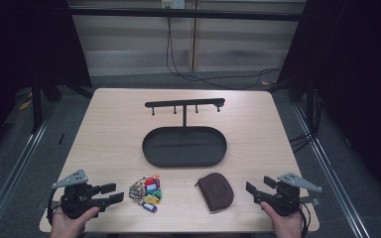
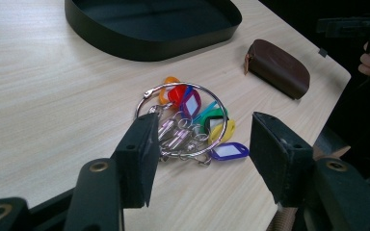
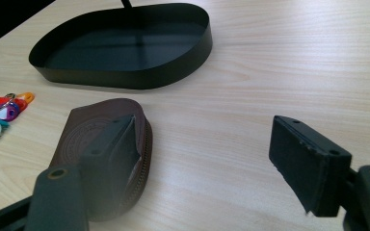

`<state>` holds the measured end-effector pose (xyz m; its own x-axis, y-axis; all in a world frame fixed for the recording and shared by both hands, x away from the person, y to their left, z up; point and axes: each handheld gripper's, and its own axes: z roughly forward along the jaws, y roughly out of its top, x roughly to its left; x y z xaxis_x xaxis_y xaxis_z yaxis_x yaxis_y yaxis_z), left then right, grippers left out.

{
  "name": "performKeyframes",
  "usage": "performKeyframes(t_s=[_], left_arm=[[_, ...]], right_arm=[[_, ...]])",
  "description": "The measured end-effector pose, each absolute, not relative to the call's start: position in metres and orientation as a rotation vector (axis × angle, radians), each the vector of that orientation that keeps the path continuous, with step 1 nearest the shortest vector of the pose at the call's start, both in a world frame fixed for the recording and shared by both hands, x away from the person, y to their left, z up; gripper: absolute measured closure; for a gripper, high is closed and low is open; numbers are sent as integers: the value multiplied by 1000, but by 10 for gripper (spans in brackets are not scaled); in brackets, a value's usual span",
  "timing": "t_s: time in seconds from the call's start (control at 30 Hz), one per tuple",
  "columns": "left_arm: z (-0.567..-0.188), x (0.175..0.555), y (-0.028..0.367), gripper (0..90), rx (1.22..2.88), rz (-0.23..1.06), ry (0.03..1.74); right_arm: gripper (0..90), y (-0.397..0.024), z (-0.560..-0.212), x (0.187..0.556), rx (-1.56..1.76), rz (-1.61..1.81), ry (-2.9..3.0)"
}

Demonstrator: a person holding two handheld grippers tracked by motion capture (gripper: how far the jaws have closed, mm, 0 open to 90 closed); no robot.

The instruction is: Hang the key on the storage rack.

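- Wooden table (image 1: 109,129) carries everything: a black oval tray (image 1: 151,154) in the middle, with a thin post rising from its far edge to a bar of small hooks (image 1: 184,104).
- Near the front edge lies a bunch of keys (image 1: 147,192) on a metal ring with coloured tags; a brown zip pouch (image 1: 217,191) lies to its right, well apart from it.
- Left tool (image 1: 113,193) sits low at the front left corner, jaws released and holding nothing, pointed at the keys and just short of them.
- Right tool (image 1: 252,192) is at the front right, jaws likewise spread and empty; the pouch lies just beside its left jaw, and I cannot tell whether that jaw touches it.
- Bare wood separates both things from the tray.
- Beyond the table, cables (image 1: 213,79) trail over a grey floor (image 1: 144,79).
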<state>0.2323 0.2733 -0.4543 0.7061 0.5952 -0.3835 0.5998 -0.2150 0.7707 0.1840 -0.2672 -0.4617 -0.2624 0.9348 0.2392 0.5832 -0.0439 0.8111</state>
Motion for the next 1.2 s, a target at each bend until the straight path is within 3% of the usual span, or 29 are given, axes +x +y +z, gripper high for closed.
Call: performKeyframes(t_s=[0.33,0.53,0.63,0.7,0.73,1.1,1.2], left_arm=[[-452,234,275,477,1948,-37,936],[-444,226,269,565,2016,-37,920],[-443,224,265,568,2040,-51,907],[-443,224,261,512,2072,-84,901],[-442,227,259,541,2061,-154,876],[-418,240,249,591,2165,-113,900],[-417,247,244,551,2202,-123,860]], right_arm=[[247,-262,-462,183,1562,1196,1905],[245,-262,-463,184,1578,1190,1908],[244,-262,-463,183,1586,1195,1898],[241,-263,-464,185,1591,1196,1901],[236,-262,-464,185,1592,1194,1907],[235,-262,-464,185,1589,1186,1910],[235,-261,-465,186,1591,1184,1915]])
